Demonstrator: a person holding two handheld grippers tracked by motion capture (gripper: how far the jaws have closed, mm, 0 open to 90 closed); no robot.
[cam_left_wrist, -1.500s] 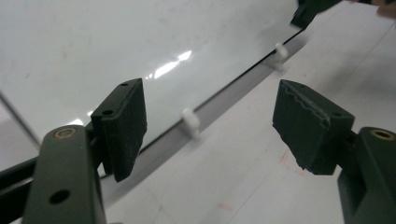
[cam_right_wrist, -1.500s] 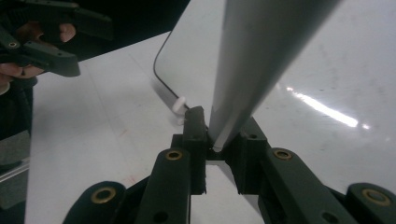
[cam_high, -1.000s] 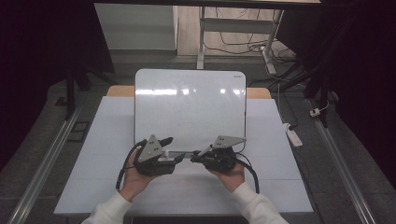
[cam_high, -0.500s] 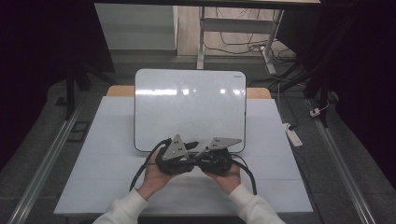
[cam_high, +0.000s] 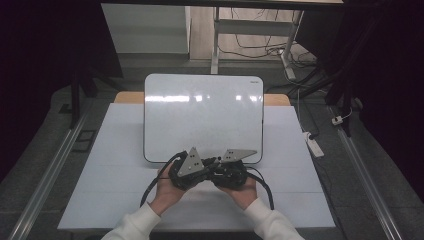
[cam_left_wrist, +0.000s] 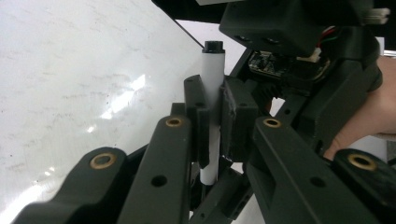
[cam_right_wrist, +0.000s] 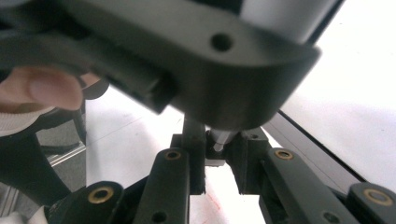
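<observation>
Left gripper (cam_left_wrist: 212, 123) clamps a white marker (cam_left_wrist: 213, 74); right gripper (cam_right_wrist: 219, 156) pinches its tip near the whiteboard's (cam_high: 200, 115) front edge.

A whiteboard (cam_high: 203, 117) lies flat at the middle of the tabletop (cam_high: 115, 165), reaching toward its far edge. Just before the board's near edge, the person's two hands meet at the centre: the left claw (cam_high: 189, 169) to the left, the right claw (cam_high: 231, 171) to the right, touching nose to nose. In the left gripper view a marker (cam_left_wrist: 212, 93) stands upright between the left claw's jaws, with the right claw close behind it. Beyond the tabletop's far edge stands a table frame (cam_high: 216, 37) with cables on the floor; to the right, on the floor, lies a power strip (cam_high: 313, 145).
</observation>
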